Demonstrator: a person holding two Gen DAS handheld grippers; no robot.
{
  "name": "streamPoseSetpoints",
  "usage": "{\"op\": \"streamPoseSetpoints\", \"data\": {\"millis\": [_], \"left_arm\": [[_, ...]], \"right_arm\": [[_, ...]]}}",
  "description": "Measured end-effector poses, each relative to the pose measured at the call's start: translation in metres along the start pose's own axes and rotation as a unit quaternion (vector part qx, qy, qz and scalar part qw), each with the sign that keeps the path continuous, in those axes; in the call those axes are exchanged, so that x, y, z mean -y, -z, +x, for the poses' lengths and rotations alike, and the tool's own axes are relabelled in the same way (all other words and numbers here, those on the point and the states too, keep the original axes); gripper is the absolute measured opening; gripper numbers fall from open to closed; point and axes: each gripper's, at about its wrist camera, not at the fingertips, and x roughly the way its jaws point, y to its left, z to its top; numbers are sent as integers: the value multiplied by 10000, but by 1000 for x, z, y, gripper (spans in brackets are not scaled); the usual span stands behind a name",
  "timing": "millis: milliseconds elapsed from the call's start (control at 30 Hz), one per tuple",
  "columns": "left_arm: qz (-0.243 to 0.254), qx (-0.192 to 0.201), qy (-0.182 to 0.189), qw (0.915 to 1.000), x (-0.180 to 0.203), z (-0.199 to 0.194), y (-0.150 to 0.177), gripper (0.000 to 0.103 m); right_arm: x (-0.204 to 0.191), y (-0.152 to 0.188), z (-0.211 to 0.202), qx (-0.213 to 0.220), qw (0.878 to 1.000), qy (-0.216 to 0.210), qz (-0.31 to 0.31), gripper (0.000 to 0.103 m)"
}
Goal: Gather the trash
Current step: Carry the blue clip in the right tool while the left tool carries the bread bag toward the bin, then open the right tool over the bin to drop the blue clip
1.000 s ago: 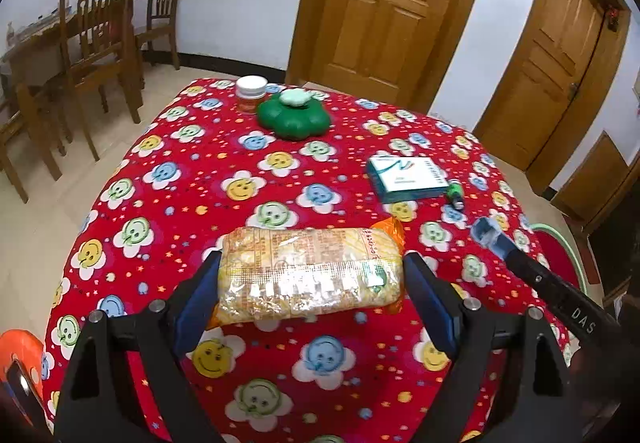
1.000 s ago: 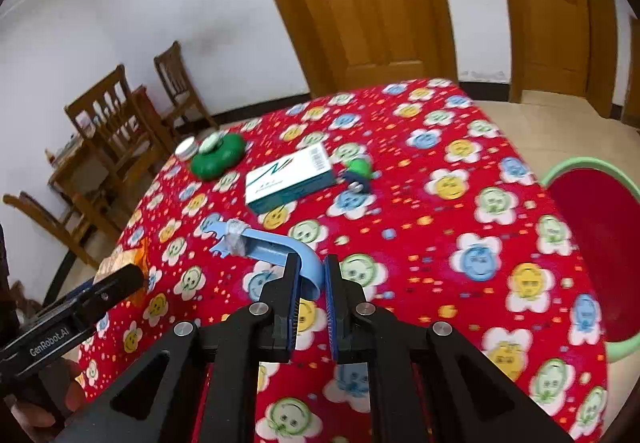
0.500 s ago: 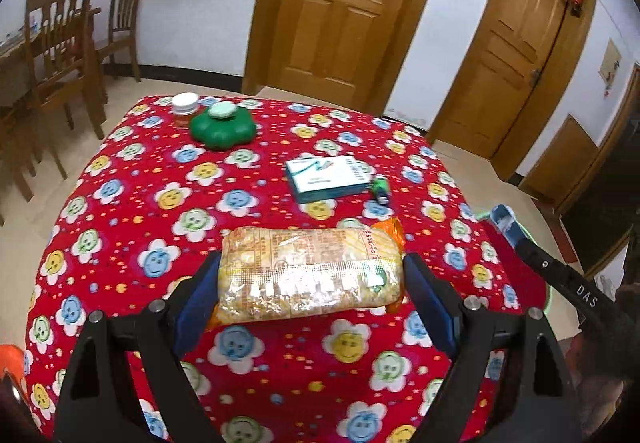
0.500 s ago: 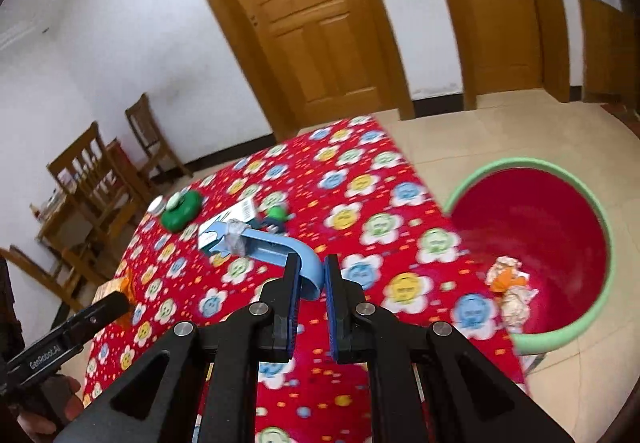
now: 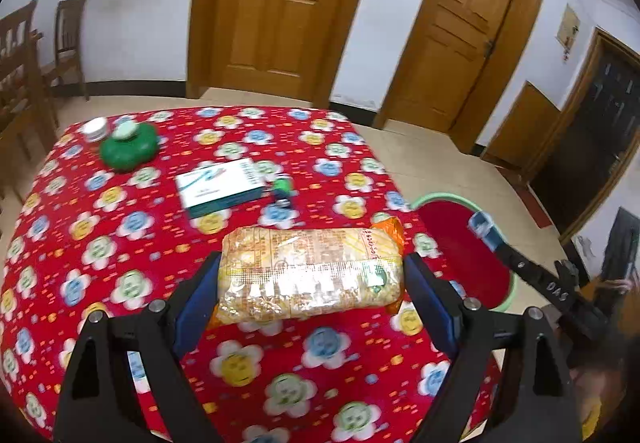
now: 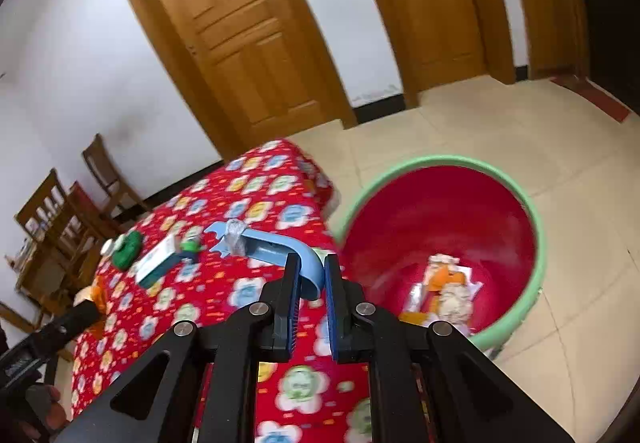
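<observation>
Both wrist views have swung toward the table's far-right edge since a second ago; the red basin point(image 6: 440, 219) with its green rim, then only a sliver, now fills the right half of the right wrist view and shows beside the table in the left one.

Left gripper point(image 5: 311, 283): jaws wide, pads pressed on both ends of a clear noodle packet point(image 5: 310, 271) with orange ends, held off the red smiley-flower tablecloth point(image 5: 120, 243).

Right gripper point(image 6: 308, 279): jaws nearly together, clamped on the curved end of a light-blue plastic piece point(image 6: 272, 249). Something clear and crinkled sits near its far tip, possibly wrapping; motion blur makes it hard to read. It hangs over the table's edge, just beside the basin rim.

Inside the basin: crumpled wrappers point(image 6: 444, 287), white and orange, at the bottom.

On the table, well apart from both grippers: a white and teal box point(image 5: 218, 187), a small green item point(image 5: 282, 189) touching or just beside it, a green flower-shaped container point(image 5: 128, 149) and a white-lidded jar point(image 5: 95, 128).

Background: wooden doors point(image 5: 280, 11), wooden chairs point(image 5: 68, 43) at left.
</observation>
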Motion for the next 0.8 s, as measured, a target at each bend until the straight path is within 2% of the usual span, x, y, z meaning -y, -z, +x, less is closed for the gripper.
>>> {"op": "streamPoseSetpoints", "data": {"millis": [333,500,800], "left_arm": [[306,-217,395,9985,43,42,-10,87],[486,-268,539,9970,62,58,-15,87],[879,-388,766,9924,99,85,-18,87]], "right_arm": [[56,-3,15,-106,9979,501,402,12],[78,-6,27,-267,9962,623,553,14],[100,-11,35,-298,9944,688,740,15]]}}
